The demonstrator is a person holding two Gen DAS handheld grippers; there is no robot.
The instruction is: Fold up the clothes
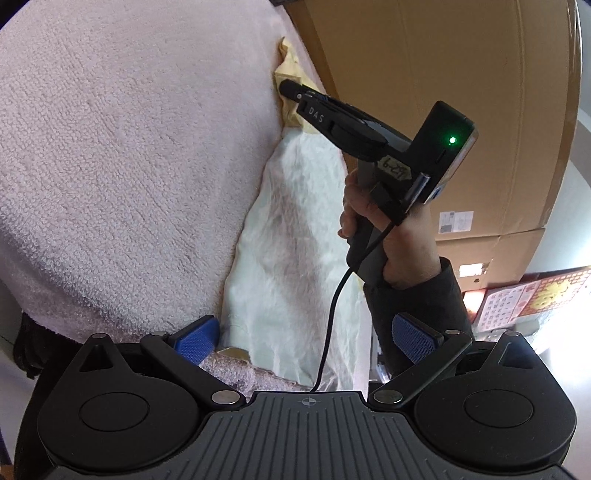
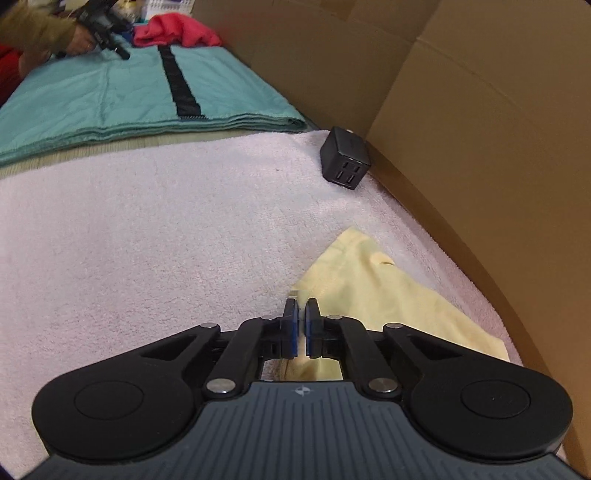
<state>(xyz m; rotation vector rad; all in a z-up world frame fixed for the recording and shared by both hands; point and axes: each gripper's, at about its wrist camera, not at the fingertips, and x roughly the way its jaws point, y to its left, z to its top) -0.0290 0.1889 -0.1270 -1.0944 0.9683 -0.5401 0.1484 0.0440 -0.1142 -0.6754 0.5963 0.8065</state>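
A pale yellow garment (image 2: pixel 369 295) lies flat on a pink towel (image 2: pixel 147 240), close to a cardboard wall. My right gripper (image 2: pixel 301 314) is shut on the garment's near-left corner, with a thin strip of cloth pinched between its blue pads. In the left wrist view the same garment (image 1: pixel 288 229) stretches away from the camera. A hand holds the right gripper (image 1: pixel 286 90), whose tip presses on the garment's far yellow edge. My left gripper (image 1: pixel 303 336) stands open at the garment's near end, its blue pads (image 1: pixel 192 339) wide apart and gripping nothing.
A black charger cube (image 2: pixel 345 158) sits on the towel by the cardboard box (image 2: pixel 461 110). Beyond lie a folded teal cloth (image 2: pixel 110 96) and a red cloth (image 2: pixel 173 31). At the far left, a hand in an olive sleeve holds another black gripper device (image 2: pixel 99 26).
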